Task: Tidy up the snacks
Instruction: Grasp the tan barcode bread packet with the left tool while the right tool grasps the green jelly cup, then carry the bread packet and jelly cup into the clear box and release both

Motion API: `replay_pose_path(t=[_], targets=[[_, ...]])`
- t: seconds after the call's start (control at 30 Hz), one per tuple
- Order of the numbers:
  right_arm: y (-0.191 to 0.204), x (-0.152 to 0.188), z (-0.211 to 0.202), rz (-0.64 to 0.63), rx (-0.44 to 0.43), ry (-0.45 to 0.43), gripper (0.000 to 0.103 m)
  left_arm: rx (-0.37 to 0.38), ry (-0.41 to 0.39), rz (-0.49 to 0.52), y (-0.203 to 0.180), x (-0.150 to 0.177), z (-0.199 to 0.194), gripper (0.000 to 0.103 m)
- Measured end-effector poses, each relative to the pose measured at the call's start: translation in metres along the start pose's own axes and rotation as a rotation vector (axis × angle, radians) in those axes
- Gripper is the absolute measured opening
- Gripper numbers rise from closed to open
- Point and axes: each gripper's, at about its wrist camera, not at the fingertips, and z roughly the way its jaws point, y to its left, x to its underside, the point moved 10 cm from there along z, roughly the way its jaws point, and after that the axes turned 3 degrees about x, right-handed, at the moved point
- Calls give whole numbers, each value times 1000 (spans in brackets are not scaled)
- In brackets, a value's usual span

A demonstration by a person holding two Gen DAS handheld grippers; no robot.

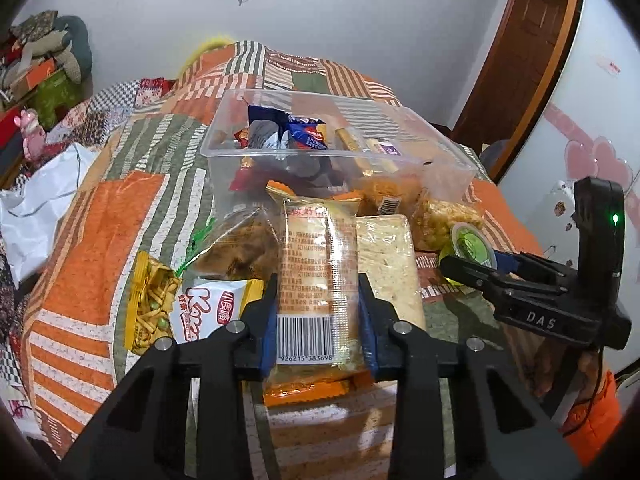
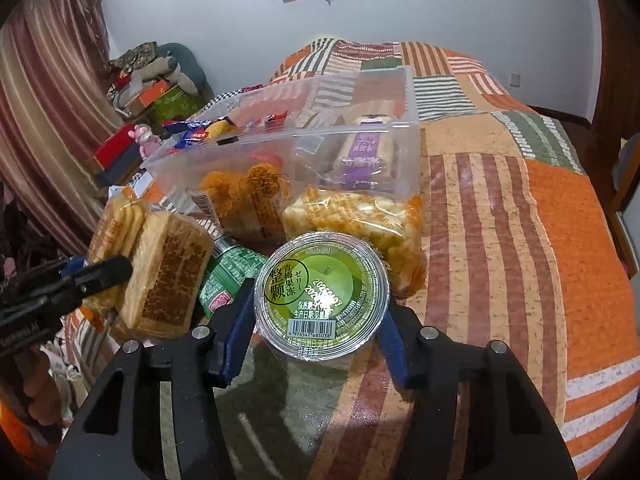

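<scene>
Two hand-held claws work over a pile of snacks on a bed covered with an orange, green and white striped quilt [image 2: 520, 240].

The left claw [image 1: 318, 316] is closed on a long cracker pack [image 1: 312, 280] in clear wrap, its blue pads pressing both long sides near the barcode end. The pack lies just in front of a clear plastic bin [image 1: 440, 168], which already holds several wrapped snacks. The right claw [image 2: 316, 312] has its blue pads against the sides of a round green jelly cup [image 2: 322, 292], so it appears to grip the cup, which sits on the quilt close to the bin.

What could go wrong: the cracker pack is gripped near one end, so it may sag or twist when lifted, and a hard squeeze could crack the crackers inside. The round, slick cup could slip or spin out from between the pads. The two claws are near each other and could collide on the way to the bin. The light bin could also slide on the soft quilt if bumped.

Readable writing: the cracker barcode shows 926215 383698. The cup lid carries Chinese characters and a barcode. A white and yellow bag [image 1: 208, 308] beside the left claw reads "Kaka". The right claw's body bears "DAS".
</scene>
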Motion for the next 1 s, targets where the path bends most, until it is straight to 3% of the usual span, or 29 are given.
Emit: replay_pose_path(t=[0.5,1.0], targets=[[0,-20,-48,11,-18,-102,52,-3,-91,9,-5,-24,-31,34],[5,-73,-74,-26,2,-224,52,0,-170,66,-22,-77,-45,34]])
